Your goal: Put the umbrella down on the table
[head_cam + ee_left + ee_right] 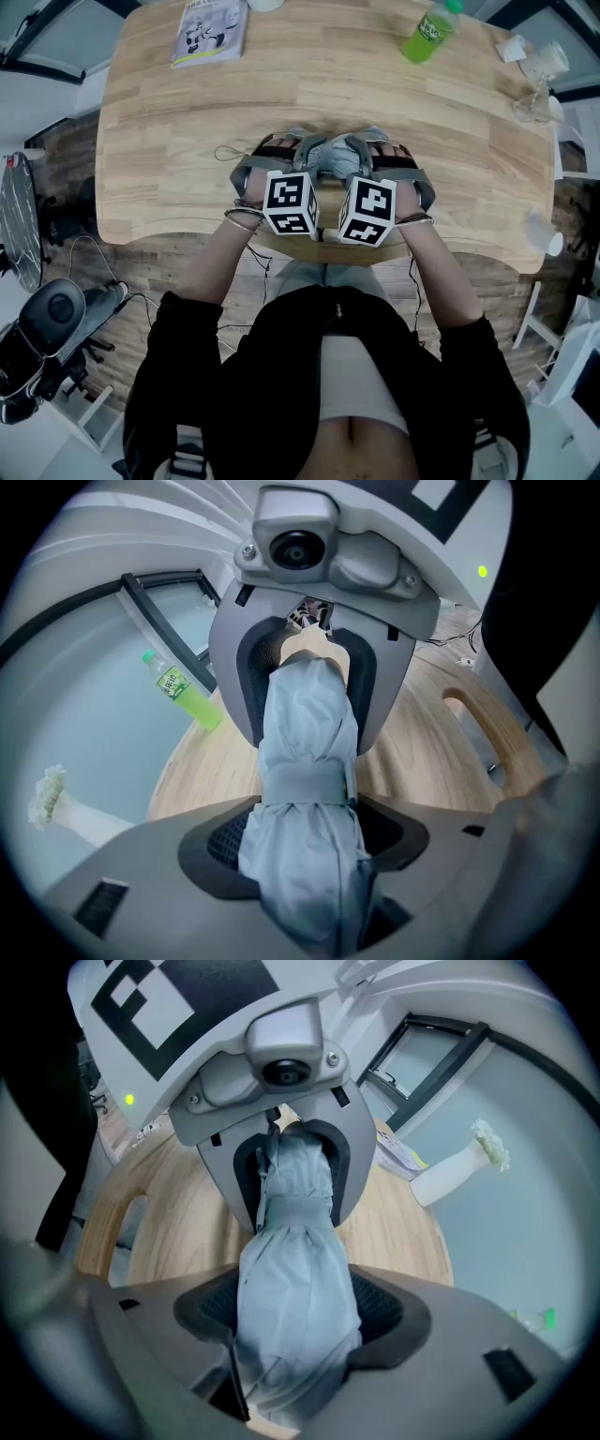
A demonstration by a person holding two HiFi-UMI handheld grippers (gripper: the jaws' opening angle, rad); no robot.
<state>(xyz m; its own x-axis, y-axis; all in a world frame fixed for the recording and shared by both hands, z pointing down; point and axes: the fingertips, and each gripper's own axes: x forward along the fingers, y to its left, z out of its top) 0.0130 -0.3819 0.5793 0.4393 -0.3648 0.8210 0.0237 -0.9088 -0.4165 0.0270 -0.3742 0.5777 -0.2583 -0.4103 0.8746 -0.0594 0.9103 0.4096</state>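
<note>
1. Head view puts the folded pale grey-blue fabric umbrella at frame centre. It spans between the left gripper and the right gripper, over the near edge of the light wooden table.
2. Left gripper view: the jaws stand wide, yet their dark pads bear on both sides of the thick bundle just below its wrap strap. I read this as a firm hold on one end.
3. Right gripper view: same finding. The jaws are spread wide round the other end, with the pads against the fabric.
4. I cannot confirm contact with the tabletop. Both gripper views show bare wood behind the bundle, and I judge it carried just above the surface.
5. Step in hand, in my judgement: the umbrella is held over the table and the set-down is not yet done.
6. The next move calls for lowering both ends together, level, onto the bare wood at mid-frame. That spot is well apart from the green plastic bottle at upper right and the white printed booklet at upper left. Only then should both sets of jaws spread and draw away; freeing one end first could let the bundle swing or roll.
</note>
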